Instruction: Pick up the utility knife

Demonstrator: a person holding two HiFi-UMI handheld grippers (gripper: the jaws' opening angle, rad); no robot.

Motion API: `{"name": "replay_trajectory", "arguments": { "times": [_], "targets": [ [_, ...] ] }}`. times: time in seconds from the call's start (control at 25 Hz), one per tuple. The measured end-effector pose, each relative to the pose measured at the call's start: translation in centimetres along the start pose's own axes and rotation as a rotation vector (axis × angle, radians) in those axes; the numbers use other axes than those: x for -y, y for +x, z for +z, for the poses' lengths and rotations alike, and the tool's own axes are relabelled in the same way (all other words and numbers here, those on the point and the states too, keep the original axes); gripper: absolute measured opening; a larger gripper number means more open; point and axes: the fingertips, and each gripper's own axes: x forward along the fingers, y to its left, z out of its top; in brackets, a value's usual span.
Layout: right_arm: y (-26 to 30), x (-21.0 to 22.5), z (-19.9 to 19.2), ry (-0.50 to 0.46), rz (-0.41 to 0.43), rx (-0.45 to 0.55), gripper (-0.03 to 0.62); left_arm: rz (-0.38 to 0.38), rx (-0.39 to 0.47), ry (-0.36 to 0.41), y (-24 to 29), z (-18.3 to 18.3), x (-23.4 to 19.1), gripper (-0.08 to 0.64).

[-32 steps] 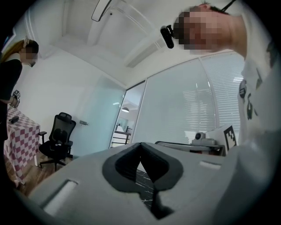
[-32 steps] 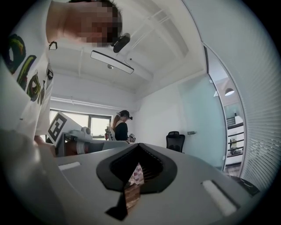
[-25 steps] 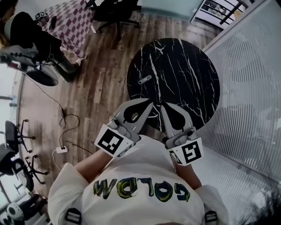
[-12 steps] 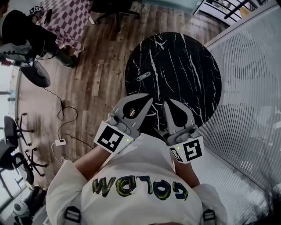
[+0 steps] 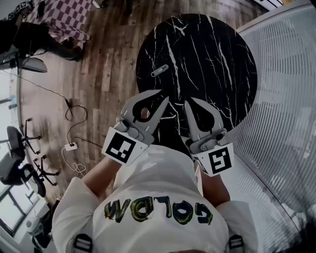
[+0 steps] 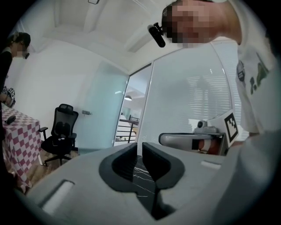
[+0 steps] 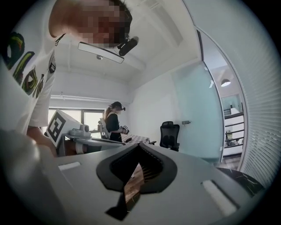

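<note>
The utility knife (image 5: 159, 70), small and grey, lies on the left part of the round black marble table (image 5: 212, 54). Both grippers hover side by side over the table's near edge, well short of the knife. My left gripper (image 5: 163, 99) points toward the knife. In the left gripper view its jaws (image 6: 139, 147) are opening: a narrow gap shows between them, with nothing in it but the tabletop beyond. My right gripper (image 5: 189, 102) is to its right, and its tips meet (image 7: 138, 145) with nothing held. Neither gripper view shows the knife.
Wooden floor (image 5: 108, 59) surrounds the table. A white slatted wall (image 5: 286, 99) runs close along its right. At the far left are a checkered table (image 5: 69, 15), a person, office chairs (image 5: 19, 148) and a cable with a power strip (image 5: 71, 147).
Both grippers have moved forward together over the table's near edge. The table and knife now sit nearer and larger in the head view.
</note>
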Motion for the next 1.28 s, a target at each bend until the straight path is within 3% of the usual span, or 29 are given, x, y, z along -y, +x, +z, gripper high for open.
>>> {"name": "replay_trajectory", "arguments": {
  "times": [0.2, 0.4, 0.52, 0.68, 1.28],
  "targets": [
    [2.0, 2.2, -3.2, 0.007, 0.001, -0.024, 0.002, -0.022, -0.044, 0.027, 2.7, -2.9, -1.5, 0.042],
    [3.6, 3.7, -7.2, 0.047, -0.004, -0.08, 0.002, -0.05, -0.132, 0.044, 5.1, -8.1, -3.2, 0.075],
    [4.6, 4.8, -9.3, 0.057, -0.012, -0.091, 0.002, -0.041, -0.175, 0.07, 6.7, -10.9, -4.9, 0.08],
    [5.7, 6.1, -12.8, 0.103, -0.027, -0.13, 0.002, -0.022, -0.236, 0.165, 8.6, -15.1, -7.7, 0.08],
    [7.2, 8.5, -23.2, 0.185, -0.044, -0.187, 0.002, -0.022, -0.413, 0.236, 12.2, -29.9, -14.7, 0.091]
  ]
}}
